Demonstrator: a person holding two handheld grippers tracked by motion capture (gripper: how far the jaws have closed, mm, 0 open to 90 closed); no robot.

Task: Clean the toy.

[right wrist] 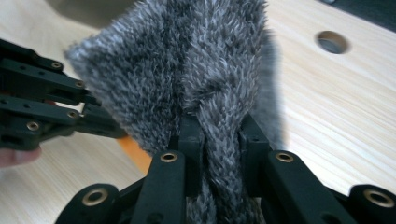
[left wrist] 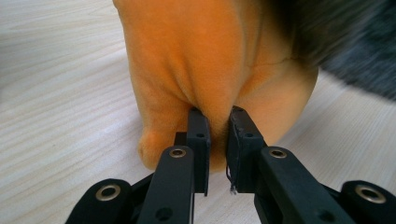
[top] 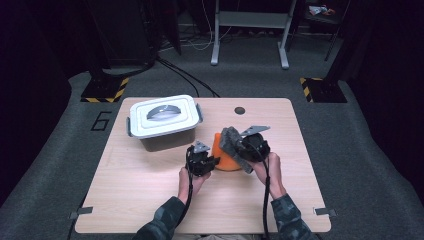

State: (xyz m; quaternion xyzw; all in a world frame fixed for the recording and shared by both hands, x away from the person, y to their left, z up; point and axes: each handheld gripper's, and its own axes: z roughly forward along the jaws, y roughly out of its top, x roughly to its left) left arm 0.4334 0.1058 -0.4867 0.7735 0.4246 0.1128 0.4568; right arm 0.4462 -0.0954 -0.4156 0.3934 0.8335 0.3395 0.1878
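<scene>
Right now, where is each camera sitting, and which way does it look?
High view: above the person's side, looking forward and down on the table; forearms, both hands, left gripper and right gripper show.
Left gripper view: rides the left gripper, looking along its jaws, pinched on the orange cloth.
Right gripper view: rides the right gripper, jaws clamped on the grey furry cloth; the left gripper shows at left.
Shared: both cloths appear in the high and left gripper views.

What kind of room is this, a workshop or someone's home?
Most likely a lab or recording studio, not a home: a bare wooden table on grey carpet, yellow-and-black hazard-striped stand feet on the floor, loose cables and a metal frame behind.
</scene>
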